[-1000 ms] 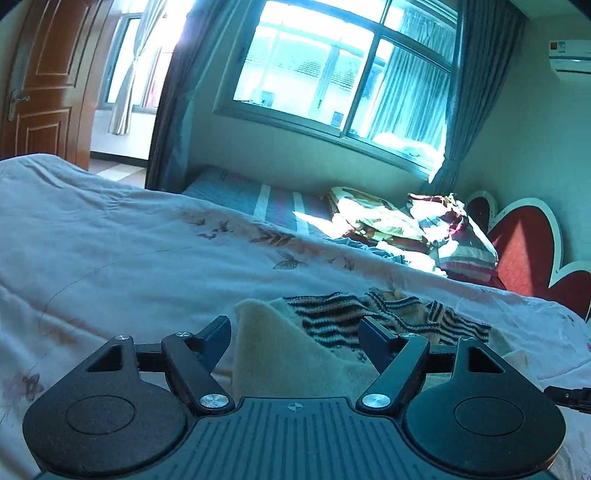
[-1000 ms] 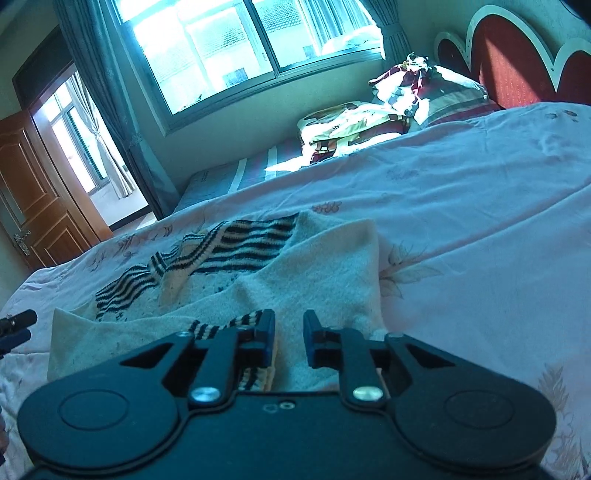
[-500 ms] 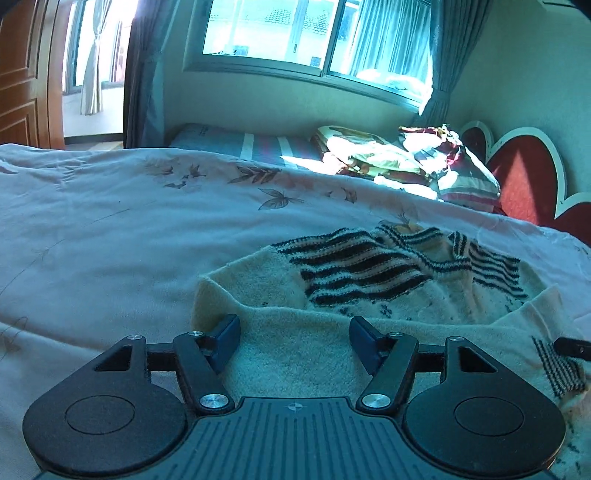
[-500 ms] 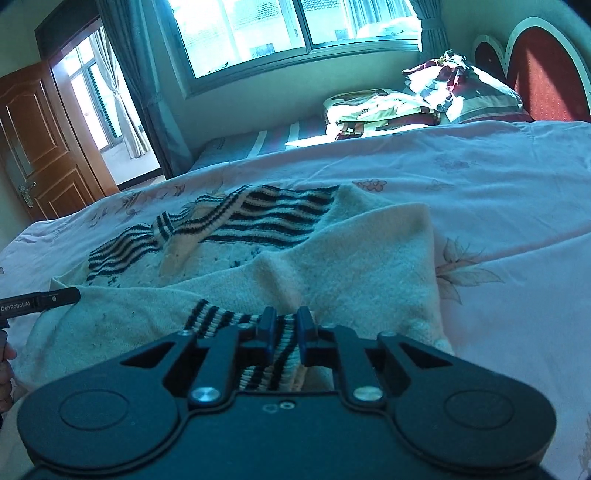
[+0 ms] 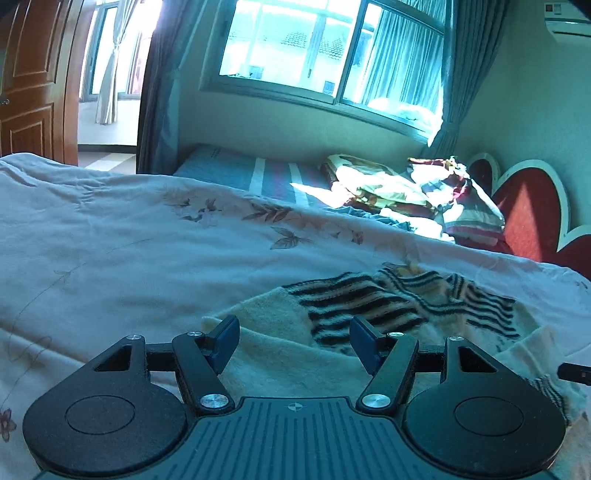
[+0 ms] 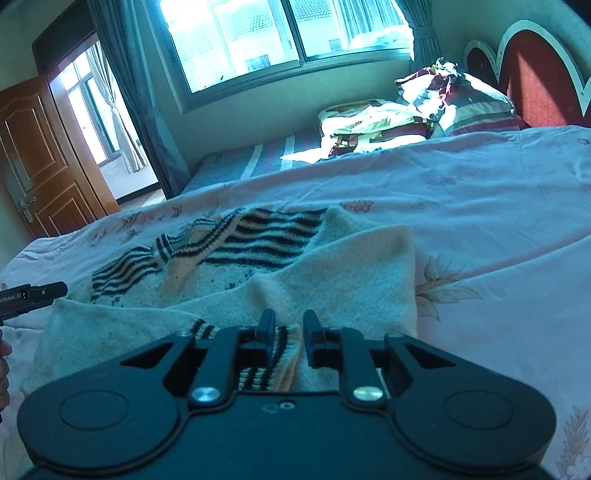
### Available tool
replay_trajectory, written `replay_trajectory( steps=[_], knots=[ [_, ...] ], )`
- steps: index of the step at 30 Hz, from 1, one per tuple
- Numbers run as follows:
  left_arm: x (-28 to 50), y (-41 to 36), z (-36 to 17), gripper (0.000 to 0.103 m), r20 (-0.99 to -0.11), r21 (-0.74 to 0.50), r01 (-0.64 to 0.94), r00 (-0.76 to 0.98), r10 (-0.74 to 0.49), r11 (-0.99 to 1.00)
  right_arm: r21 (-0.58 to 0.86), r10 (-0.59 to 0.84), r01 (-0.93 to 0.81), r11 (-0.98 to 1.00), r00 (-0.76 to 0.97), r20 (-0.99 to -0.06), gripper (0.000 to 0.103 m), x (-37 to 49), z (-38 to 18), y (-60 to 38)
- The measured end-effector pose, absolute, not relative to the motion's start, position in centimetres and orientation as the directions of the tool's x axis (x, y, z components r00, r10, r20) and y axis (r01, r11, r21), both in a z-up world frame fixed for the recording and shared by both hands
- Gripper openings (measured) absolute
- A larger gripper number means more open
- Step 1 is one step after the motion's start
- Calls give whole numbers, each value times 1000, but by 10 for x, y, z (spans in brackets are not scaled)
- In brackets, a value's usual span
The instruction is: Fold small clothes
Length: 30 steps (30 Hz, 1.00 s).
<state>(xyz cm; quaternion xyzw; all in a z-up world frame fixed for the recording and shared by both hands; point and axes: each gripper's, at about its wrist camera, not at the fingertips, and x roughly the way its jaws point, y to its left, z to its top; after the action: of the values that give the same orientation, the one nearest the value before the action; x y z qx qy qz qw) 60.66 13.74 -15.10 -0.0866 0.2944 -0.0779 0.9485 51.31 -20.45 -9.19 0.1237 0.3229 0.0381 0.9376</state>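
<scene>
Left gripper [image 5: 293, 341]: fingers spread, empty, over cream knitted sweater with black stripes [image 5: 369, 317].
Right gripper [image 6: 289, 338]: fingers narrowly parted around striped cuff [image 6: 273, 363]; pinch uncertain.
Risk: cuff slips, fold collapses.

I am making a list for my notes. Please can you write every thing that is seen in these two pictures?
sweater: one, cream with black stripes, partly folded on the bed
bedspread: one, pale pink with leaf print, covers the bed
pillows and bedding: a pile, mixed colours, beside the headboard
headboard: one, red with white edge, far right
window: one, curtained, far wall
door: one, brown wood, open
air conditioner: one, white, high on the wall
left tool: open, over the sweater's cream edge
right tool: slightly open around a striped cuff
</scene>
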Motion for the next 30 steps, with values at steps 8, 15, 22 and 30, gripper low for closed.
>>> replay_trajectory(
  steps=[8, 15, 22, 30],
  knots=[
    [582, 117, -178, 65, -591, -126, 138, 785, -186, 982, 180, 145, -35, 983, 748, -648, 15, 520, -109, -184],
    [543, 126, -159, 65, -582, -143, 129, 791, -189, 981, 208, 186, -69, 976, 764, -618, 21, 495, -93, -191],
    [523, 127, -160, 65, -598, -87, 133, 786, -159, 987, 167, 145, -49, 985, 760, -634, 22, 491, -91, -189],
    [500, 150, -173, 65, -662, -111, 76, 738, -131, 991, 114, 105, -36, 993, 716, -690, 21, 485, -104, -179]
  ],
)
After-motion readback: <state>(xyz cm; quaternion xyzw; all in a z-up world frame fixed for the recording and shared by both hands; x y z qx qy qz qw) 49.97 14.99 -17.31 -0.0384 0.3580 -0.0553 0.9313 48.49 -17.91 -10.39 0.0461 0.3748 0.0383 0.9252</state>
